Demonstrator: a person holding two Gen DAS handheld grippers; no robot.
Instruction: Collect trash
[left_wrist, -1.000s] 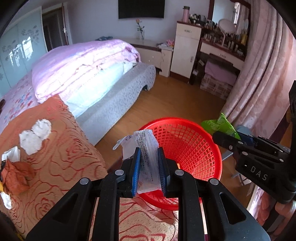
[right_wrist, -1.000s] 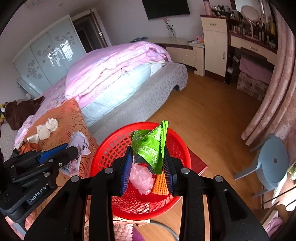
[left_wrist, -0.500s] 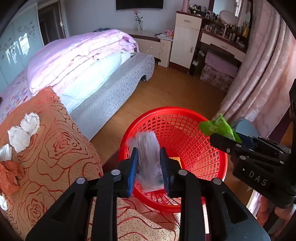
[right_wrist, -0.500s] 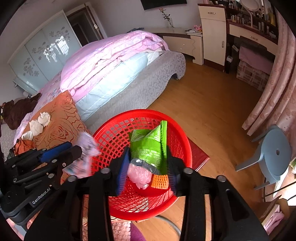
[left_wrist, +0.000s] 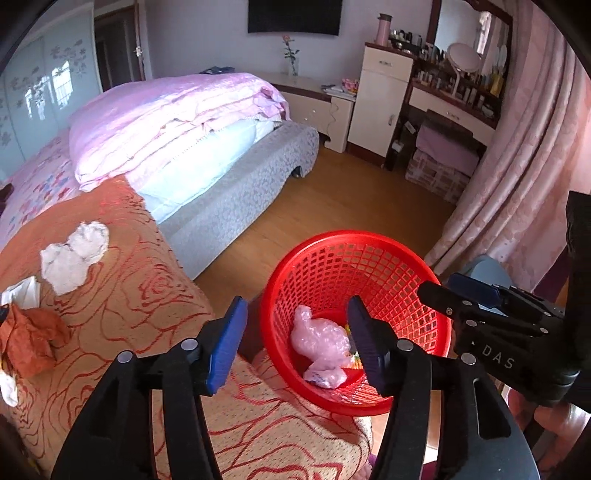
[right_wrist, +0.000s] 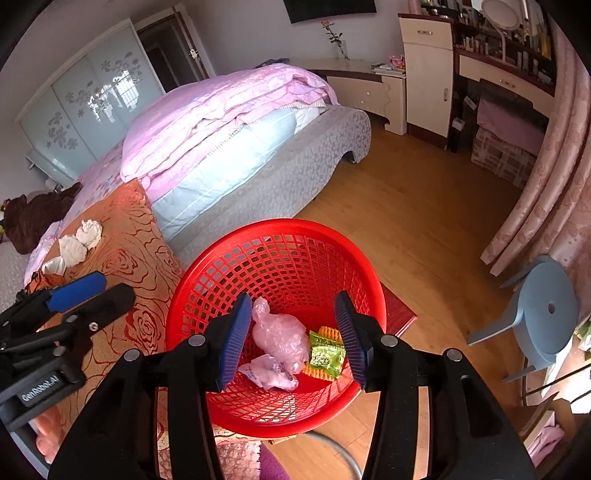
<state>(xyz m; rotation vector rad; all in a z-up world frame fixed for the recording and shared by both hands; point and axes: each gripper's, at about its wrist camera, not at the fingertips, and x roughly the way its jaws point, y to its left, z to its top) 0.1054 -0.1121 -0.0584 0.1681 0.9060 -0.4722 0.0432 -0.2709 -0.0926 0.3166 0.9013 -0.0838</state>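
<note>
A red mesh basket (right_wrist: 280, 236) (left_wrist: 354, 243) stands beside the orange rose-pattern bed cover (left_wrist: 140, 295). In it lie a pink plastic bag (right_wrist: 280, 336) (left_wrist: 321, 341), a white printed wrapper (right_wrist: 267, 374) and a green snack packet (right_wrist: 327, 356). My left gripper (left_wrist: 295, 339) is open and empty at the basket's near left rim. My right gripper (right_wrist: 291, 332) is open and empty right above the basket. Crumpled white tissues (left_wrist: 74, 254) (right_wrist: 79, 242) and an orange wrapper (left_wrist: 26, 339) lie on the cover to the left.
A bed with pink quilt (left_wrist: 173, 118) fills the back left. Wooden floor (right_wrist: 406, 229) lies beyond the basket. A blue plastic stool (right_wrist: 546, 314) stands at the right by pink curtains (left_wrist: 524, 166). A dresser and cabinet (left_wrist: 384, 96) stand at the back.
Both grippers have opened. The white wrapper left the left gripper and the green packet left the right gripper; both now lie in the basket.
</note>
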